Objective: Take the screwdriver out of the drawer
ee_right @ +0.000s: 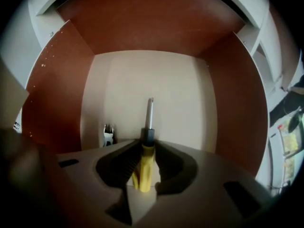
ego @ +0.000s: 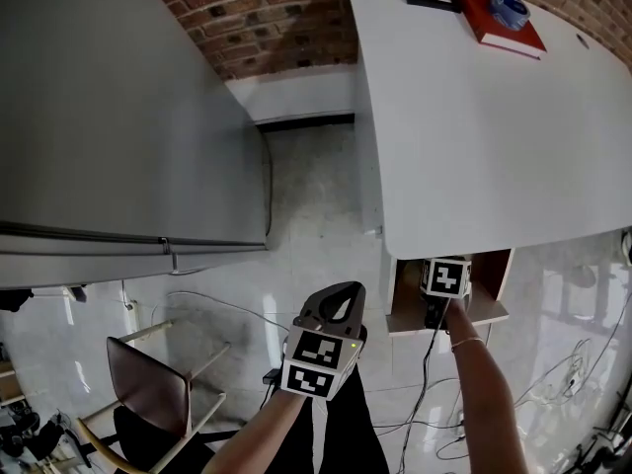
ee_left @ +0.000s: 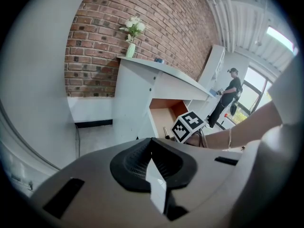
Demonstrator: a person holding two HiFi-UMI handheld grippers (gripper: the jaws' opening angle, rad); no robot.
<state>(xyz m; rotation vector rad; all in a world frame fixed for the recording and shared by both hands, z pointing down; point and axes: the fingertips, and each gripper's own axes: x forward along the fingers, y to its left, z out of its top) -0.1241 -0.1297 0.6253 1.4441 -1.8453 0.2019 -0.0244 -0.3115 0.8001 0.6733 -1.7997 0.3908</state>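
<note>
Both jaws of your right gripper [ee_right: 148,151] clamp the screwdriver [ee_right: 149,127] by its handle inside the drawer [ee_right: 52,94]; your left gripper [ee_left: 152,146] is closed, empty.

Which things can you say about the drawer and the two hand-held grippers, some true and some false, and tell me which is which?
1. The right hand-held gripper grips a screwdriver with a yellow handle. True.
2. The left hand-held gripper holds a hammer. False: its jaws are together with nothing between them.
3. A red book lies on the white desk. True.
4. The right hand-held gripper is above the desk. False: it is inside the open drawer under the desk.
</note>
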